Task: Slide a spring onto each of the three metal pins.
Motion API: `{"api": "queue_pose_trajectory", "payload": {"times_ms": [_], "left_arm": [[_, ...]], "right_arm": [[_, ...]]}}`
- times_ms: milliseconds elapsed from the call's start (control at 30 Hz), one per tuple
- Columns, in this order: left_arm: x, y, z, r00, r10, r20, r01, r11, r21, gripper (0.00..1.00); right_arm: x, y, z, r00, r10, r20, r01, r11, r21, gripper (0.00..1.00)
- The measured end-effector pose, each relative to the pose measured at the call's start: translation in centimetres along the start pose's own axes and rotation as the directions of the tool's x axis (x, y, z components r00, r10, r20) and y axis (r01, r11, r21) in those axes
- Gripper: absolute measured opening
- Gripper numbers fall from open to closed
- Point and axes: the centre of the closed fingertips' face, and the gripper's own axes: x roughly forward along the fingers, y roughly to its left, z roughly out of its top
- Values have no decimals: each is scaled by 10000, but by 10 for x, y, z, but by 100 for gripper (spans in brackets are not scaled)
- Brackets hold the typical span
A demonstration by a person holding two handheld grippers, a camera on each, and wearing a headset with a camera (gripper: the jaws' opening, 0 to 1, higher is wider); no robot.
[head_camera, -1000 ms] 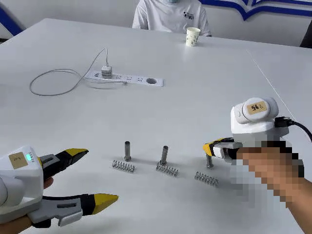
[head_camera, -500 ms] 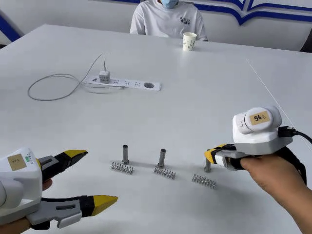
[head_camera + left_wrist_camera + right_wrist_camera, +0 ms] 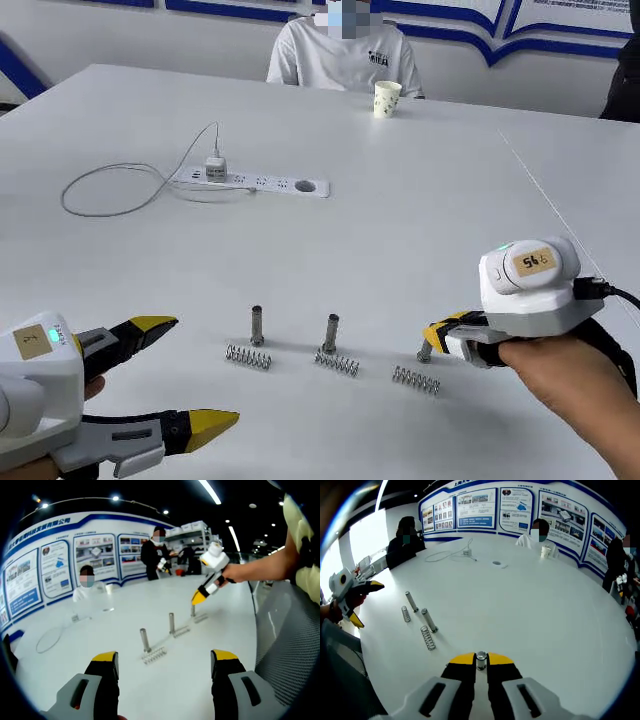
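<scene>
Right tongs point(image 3: 481, 663) clamped on end pin point(image 3: 481, 656) — clearest in right gripper view; left tongs point(image 3: 165, 656) gaping, springs point(image 3: 337, 363) lying flat

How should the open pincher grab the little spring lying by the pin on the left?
Probably across its coils near one end, coming down from above. The left spring lies flat on the table, so its round sides are free for the open left gripper, and the other end is left clear for the left pin.
</scene>
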Motion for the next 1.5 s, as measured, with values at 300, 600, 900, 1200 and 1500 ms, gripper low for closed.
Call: {"api": "queue_pose_trajectory", "payload": {"times_ms": [300,600,900,1200,1500], "left_arm": [[1,-6,2,10000,-82,17,82,10000,15,77],[1,-7,2,9999,-121,0,121,9999,12,77],[5,-7,2,9998,-219,-14,219,9998,-1,76],[10,-10,0,9993,-360,-77,360,9994,-5,76],[11,-11,2,9992,-382,-89,383,9993,2,76]], "right_arm": [[-2,1,2,9999,35,116,-32,9998,-195,11],[-8,-1,0,9998,45,183,-39,9995,-301,15],[-17,-1,-9,9993,350,141,-346,9989,-303,16],[-20,5,-26,9950,986,-180,-998,9913,-854,16],[-18,20,-33,9826,1830,-313,-1856,9730,-1375,16]]}}
